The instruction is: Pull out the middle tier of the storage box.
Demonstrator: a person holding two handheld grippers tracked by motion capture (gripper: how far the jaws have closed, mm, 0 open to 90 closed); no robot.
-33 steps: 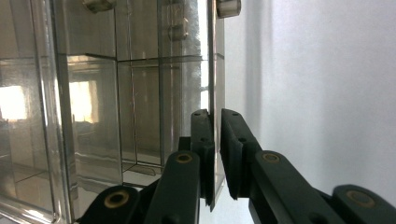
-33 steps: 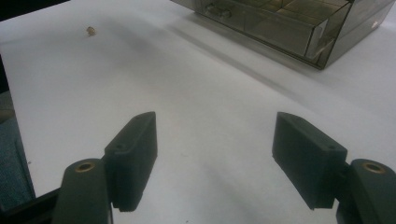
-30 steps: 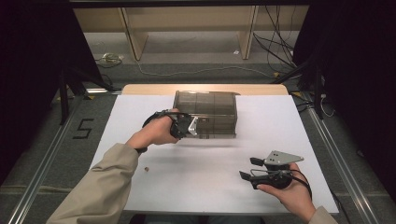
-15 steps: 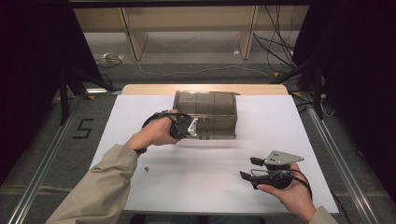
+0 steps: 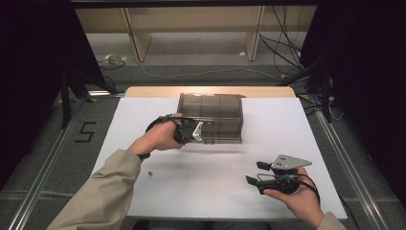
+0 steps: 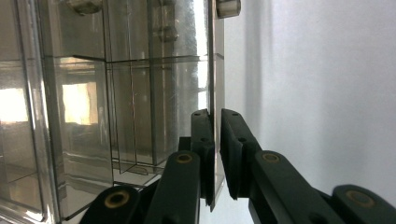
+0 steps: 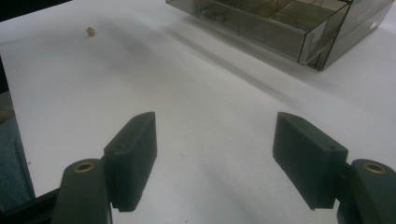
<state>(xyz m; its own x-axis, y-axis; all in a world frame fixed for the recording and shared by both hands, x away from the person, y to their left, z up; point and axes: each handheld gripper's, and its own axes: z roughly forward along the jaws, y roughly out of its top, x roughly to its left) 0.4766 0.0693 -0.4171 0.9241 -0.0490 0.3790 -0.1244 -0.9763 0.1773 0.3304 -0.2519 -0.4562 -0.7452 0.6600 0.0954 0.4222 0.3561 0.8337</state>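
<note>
box: smoky clear plastic organiser box (image 5: pixel 213 117) with inner dividers sat at the far middle of the white table (image 5: pixel 158 191), long side facing the person
left gripper: left gripper (image 5: pixel 195 132) was at the box's near left corner, hand wrapped round it, beige sleeve (image 5: pixel 95 191) coming in from bottom left
left jaws: nearly closed, clamped on a thin clear wall panel (image 6: pixel 214 93) of the box; in the left gripper view the panel edge ran straight up between the two black pads (image 6: pixel 203 140), both pressing it
box inside: compartments (image 6: pixel 84 116) seen through the wall, looked empty as far as could be told
right gripper: right gripper (image 5: pixel 253 173) was at the near right of the table, well apart from the box, jaws pointing left, grey three-cornered plate (image 5: pixel 289 162) on top
right jaws: wide open, nothing between them, bare table under the gap in the right gripper view
small bit: tiny tan scrap (image 5: pixel 150 174) lay on the table near the left forearm, apart from the box; what it was could not be told
floor: a 5 marking (image 5: pixel 85 132) on the floor left of the table
</note>
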